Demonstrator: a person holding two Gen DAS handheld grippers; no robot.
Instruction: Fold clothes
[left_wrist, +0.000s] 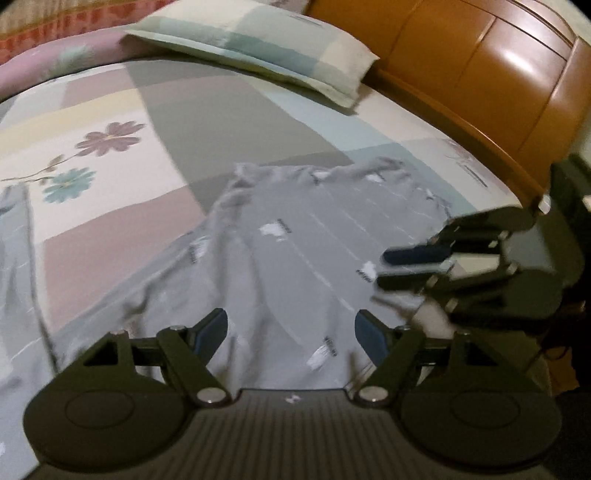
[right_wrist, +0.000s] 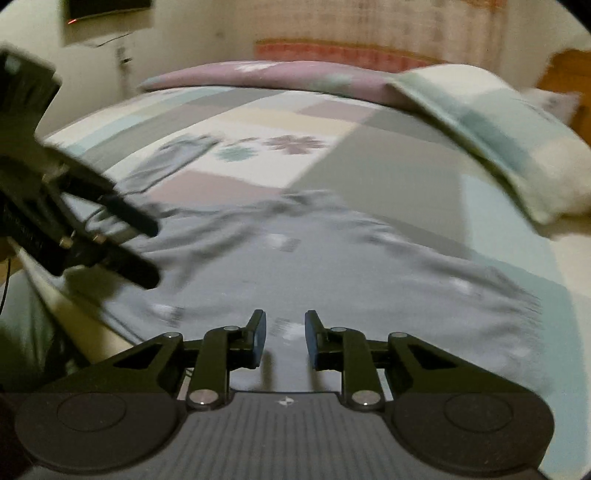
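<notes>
Two black two-finger grippers hover over one grey printed cotton garment (left_wrist: 295, 236) spread near on the patchwork floral bedsheet (left_wrist: 110, 122). Left gripper (left_wrist: 291, 334) has its jaws wide apart, nothing between them; right gripper (right_wrist: 284, 338) has a narrow gap, also empty. Judging by the rumpled cloth, each should pinch one near edge cleanly, single layer, and lift evenly. Farther off at the right lies one pale checked pillow (left_wrist: 273, 48), against one orange wooden headboard (left_wrist: 480, 74).

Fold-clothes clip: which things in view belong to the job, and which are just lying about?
Job:
grey garment
left gripper, open
right gripper, empty

Lying about:
pillow
patchwork bedsheet
wooden headboard
second grey cloth
</notes>
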